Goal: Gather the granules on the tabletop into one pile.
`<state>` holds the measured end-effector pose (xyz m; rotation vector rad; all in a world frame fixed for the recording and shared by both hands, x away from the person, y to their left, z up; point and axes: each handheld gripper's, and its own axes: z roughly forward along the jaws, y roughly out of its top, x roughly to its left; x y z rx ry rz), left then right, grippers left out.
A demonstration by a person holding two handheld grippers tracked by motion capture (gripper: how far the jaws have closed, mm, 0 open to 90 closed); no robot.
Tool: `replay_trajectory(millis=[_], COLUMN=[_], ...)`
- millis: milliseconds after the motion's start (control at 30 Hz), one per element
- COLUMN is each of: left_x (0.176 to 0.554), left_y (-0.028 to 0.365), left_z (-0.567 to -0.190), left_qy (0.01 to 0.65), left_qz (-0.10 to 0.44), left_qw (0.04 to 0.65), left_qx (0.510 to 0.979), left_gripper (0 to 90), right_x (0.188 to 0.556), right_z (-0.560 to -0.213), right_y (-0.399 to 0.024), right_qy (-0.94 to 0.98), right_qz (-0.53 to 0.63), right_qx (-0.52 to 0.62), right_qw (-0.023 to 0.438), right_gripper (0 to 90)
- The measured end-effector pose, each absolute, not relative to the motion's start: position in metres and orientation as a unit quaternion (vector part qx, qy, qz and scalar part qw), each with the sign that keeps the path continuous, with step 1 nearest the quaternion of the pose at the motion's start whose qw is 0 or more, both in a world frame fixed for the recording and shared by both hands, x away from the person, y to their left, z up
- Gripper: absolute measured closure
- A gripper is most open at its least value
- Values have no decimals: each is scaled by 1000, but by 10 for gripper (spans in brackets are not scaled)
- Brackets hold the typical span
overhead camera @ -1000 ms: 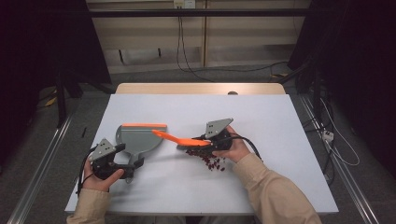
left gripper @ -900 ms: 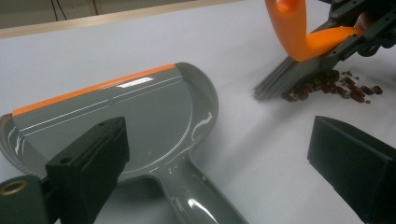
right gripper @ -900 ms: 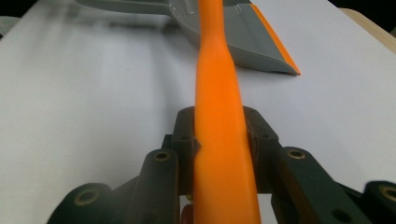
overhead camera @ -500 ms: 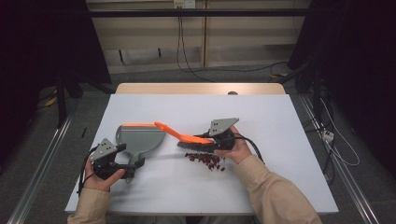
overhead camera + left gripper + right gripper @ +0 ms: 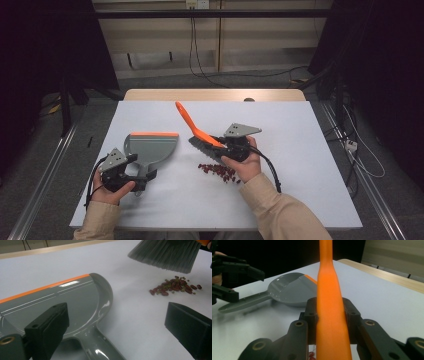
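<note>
Both my claws are busy: my right gripper (image 5: 231,145) stays clamped on the orange-handled grey-bristled brush (image 5: 196,131), whose handle has swung up and far-left since before. Small red beans (image 5: 218,171) lie near it, right of the grey plastic dustpan with an orange lip (image 5: 150,146); my left gripper (image 5: 131,172) gapes apart around its handle.

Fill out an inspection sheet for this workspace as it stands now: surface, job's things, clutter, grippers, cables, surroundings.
Surface: white tabletop, wooden edge at the far side.
Job's things: grey dustpan with orange lip, lying flat; orange-handled brush, bristles raised above the table; pile of red beans on the table, outside the dustpan.
Clutter: nothing seen.
Grippers: left gripper open, jaws either side of the dustpan handle; right gripper shut on the brush handle.
Cables: one black cable trails from the right gripper; more hang by the far wall.
Surroundings: dark curtains at both sides, metal floor rails.
</note>
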<state>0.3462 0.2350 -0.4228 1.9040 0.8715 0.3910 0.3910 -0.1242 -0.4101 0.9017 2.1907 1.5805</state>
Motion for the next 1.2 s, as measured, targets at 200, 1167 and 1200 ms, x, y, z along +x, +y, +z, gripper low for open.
replay_trajectory(millis=[200, 1167, 1200], left_x=[345, 342, 342], left_y=[235, 236, 236], left_z=[-422, -419, -418], left_qy=[353, 354, 353], left_qz=[160, 165, 167], left_qw=[489, 490, 490], left_qx=[781, 779, 780], left_gripper=[55, 55, 55], right_x=[382, 379, 379], right_z=[-414, -449, -450], right_y=[-108, -82, -85], right_qy=[736, 705, 704], right_qz=[549, 520, 521], right_qx=[365, 464, 467], right_qw=[152, 128, 126], right_gripper=[711, 711, 711])
